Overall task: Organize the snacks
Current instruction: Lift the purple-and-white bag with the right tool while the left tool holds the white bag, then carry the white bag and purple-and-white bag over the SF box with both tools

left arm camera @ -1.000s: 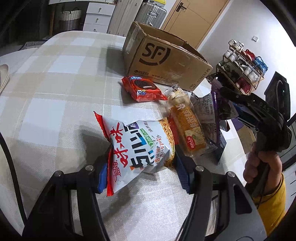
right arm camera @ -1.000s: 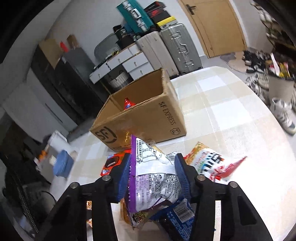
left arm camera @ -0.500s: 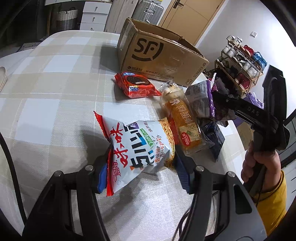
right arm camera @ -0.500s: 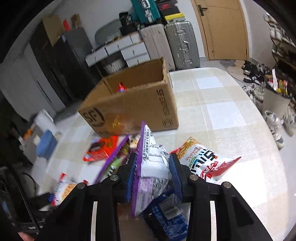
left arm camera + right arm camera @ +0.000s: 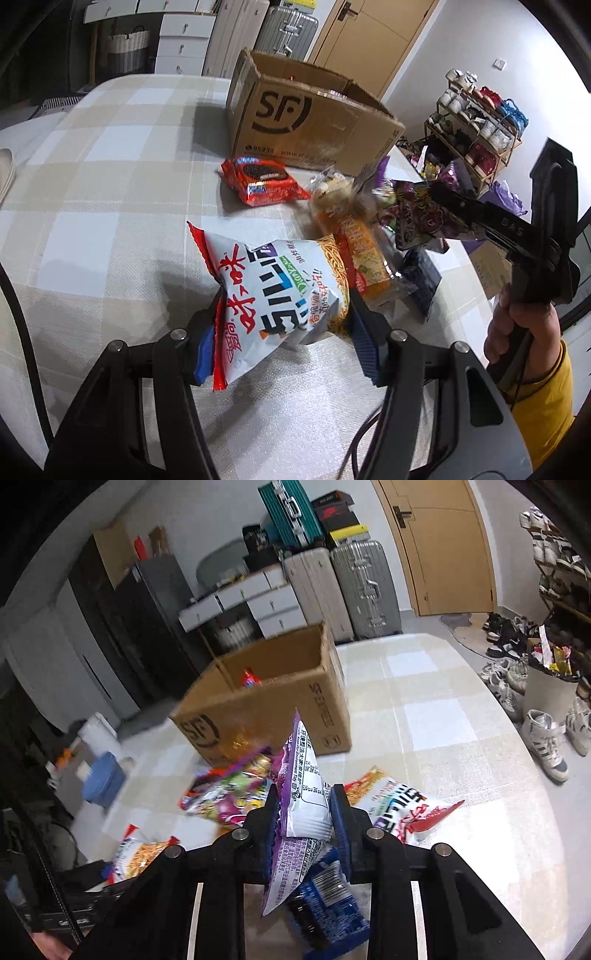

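Your right tool (image 5: 306, 818) is clenched on the purple snack bag (image 5: 301, 794), which stands up between its blue pads at the lower centre of the right wrist view. Under it, a dark blue packet (image 5: 325, 904) lies on the checked surface (image 5: 436, 716). In the left wrist view, your left tool (image 5: 282, 332) grasps the white noodle bag (image 5: 273, 291) at lower centre, and the bag rests on the surface. Just to its right lies an orange packet (image 5: 364, 254), and above it a red cookie pack (image 5: 262, 179). Behind these, in the upper middle of the frame, the open cardboard box (image 5: 306, 122) stands on the surface. In the right wrist view a red packet (image 5: 250, 677) is inside it.
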Available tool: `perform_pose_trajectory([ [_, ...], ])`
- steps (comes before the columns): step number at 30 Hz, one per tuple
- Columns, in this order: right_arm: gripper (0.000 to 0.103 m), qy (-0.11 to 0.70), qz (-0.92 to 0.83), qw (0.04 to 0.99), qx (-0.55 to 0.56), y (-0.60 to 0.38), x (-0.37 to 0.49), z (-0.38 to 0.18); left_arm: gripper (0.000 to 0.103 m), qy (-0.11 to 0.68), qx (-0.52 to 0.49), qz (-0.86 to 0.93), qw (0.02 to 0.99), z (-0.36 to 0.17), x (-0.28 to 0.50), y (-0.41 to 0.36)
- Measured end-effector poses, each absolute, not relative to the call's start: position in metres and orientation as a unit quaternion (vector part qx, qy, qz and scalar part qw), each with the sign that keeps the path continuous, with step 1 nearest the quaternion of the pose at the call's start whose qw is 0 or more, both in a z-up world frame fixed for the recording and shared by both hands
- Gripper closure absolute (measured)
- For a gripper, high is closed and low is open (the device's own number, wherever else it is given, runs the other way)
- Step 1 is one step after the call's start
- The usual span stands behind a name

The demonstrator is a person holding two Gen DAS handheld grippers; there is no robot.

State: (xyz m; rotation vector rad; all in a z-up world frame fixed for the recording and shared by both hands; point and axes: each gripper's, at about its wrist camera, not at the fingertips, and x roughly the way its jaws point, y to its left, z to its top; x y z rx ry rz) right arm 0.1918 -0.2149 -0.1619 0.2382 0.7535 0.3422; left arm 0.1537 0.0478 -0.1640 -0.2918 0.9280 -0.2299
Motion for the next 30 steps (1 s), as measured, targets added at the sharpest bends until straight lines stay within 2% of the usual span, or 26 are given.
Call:
perform_pose_trajectory([
  [15, 0.078, 0.315, 0.261, 0.897, 0.166, -0.215, 0.11, -0.116, 0.046, 0.408, -0.124, -0.113, 0.897, -0.121, 0.115, 0.041],
  [30, 0.078, 0.315, 0.295, 0.883, 0.185, -0.203, 0.047, -0.115, 0.046, 0.384, -0.12, -0.109, 0.909, -0.093, 0.062, 0.045],
])
